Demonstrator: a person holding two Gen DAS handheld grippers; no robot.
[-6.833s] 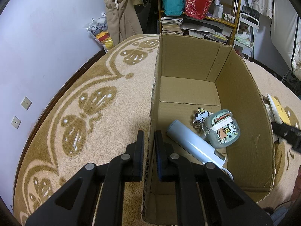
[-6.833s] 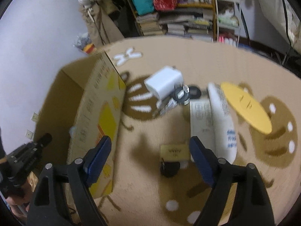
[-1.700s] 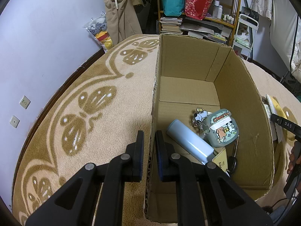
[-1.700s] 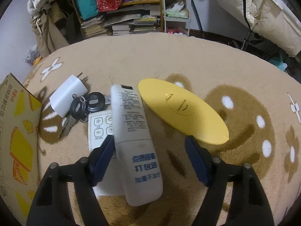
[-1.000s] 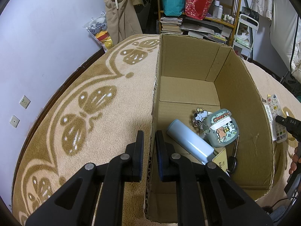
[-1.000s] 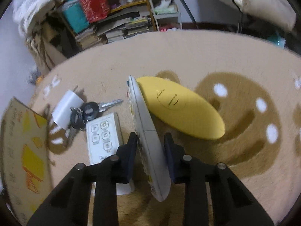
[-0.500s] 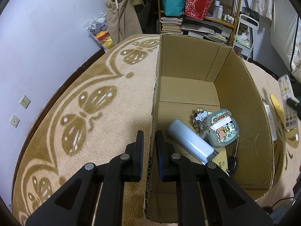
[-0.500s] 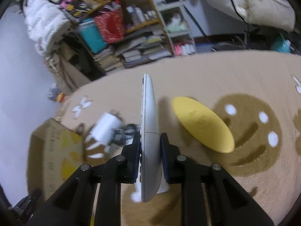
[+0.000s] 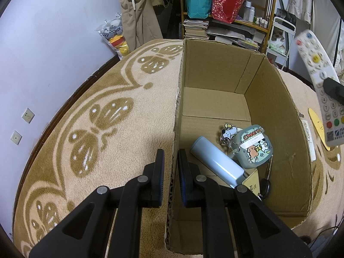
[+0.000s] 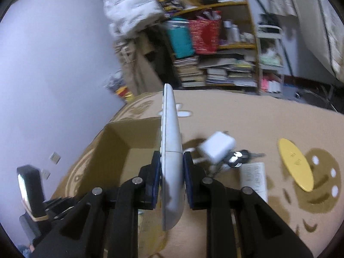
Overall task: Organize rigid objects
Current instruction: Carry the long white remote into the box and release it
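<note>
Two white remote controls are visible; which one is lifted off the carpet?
The long curved white remote, clamped edge-up in the right gripper; the flat rectangular white remote lies on the carpet.

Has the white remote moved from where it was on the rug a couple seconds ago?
Yes. The remote has been lifted off the rug, away from the yellow disc, and is now held in the right tongs near the box.

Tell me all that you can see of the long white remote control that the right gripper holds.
The long white plastic remote control is slim and slightly curved. The right gripper pinches it edge-on, low on its body, with blue pads on both flat faces. It hangs in the air, beside the open brown cardboard box, and touches nothing else. The left wrist view shows its button face: red, yellow and green buttons, white keys and a printed label at the lower end.
</note>
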